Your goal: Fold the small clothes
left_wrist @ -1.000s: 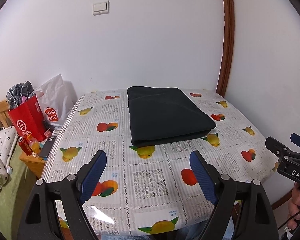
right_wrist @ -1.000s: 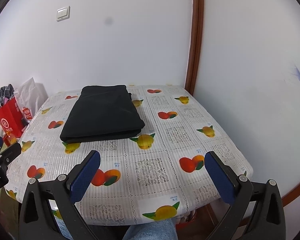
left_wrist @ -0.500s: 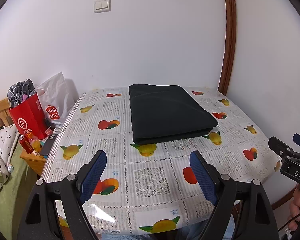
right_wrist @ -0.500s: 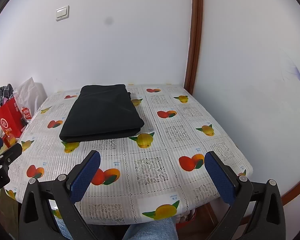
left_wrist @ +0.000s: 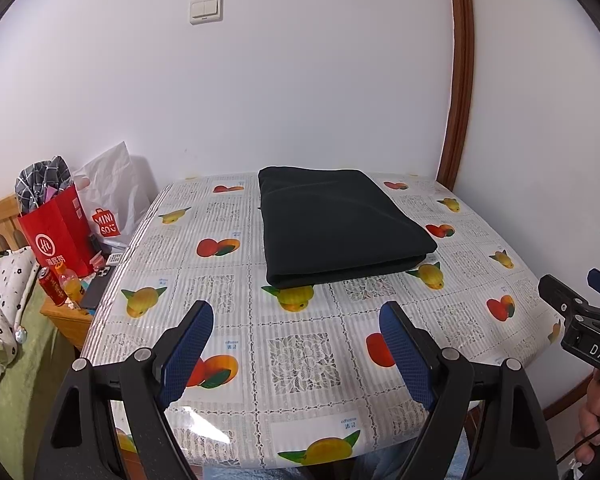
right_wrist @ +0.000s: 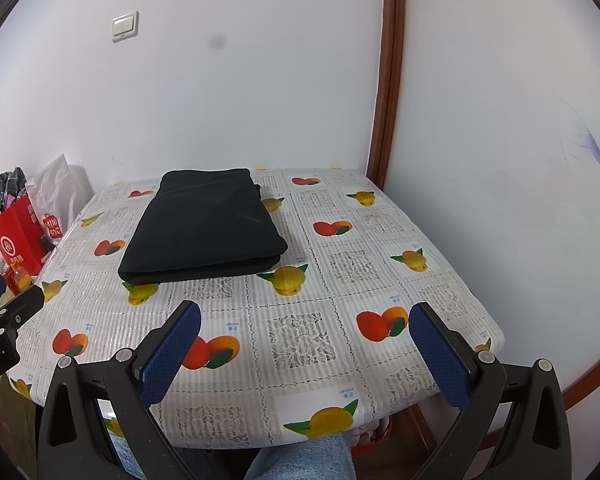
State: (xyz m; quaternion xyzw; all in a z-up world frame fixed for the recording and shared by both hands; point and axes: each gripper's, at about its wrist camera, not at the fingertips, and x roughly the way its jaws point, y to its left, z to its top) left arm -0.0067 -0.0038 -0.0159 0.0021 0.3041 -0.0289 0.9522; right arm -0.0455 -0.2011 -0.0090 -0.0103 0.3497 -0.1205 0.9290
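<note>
Folded black cloth (left_wrist: 340,224) on table (left_wrist: 300,352), left tongs (left_wrist: 296,344) gaping

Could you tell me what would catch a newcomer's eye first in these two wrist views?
First, the dark folded garment lying flat toward the far side of the table, stark against the fruit-printed tablecloth. Next, the blue-padded left gripper and right gripper in the foreground, both open and empty, short of the garment. Off the table's left edge, a red shopping bag stands out among the clutter.

A black garment (left_wrist: 340,220) lies neatly folded, flat on the table (left_wrist: 300,360).
</note>
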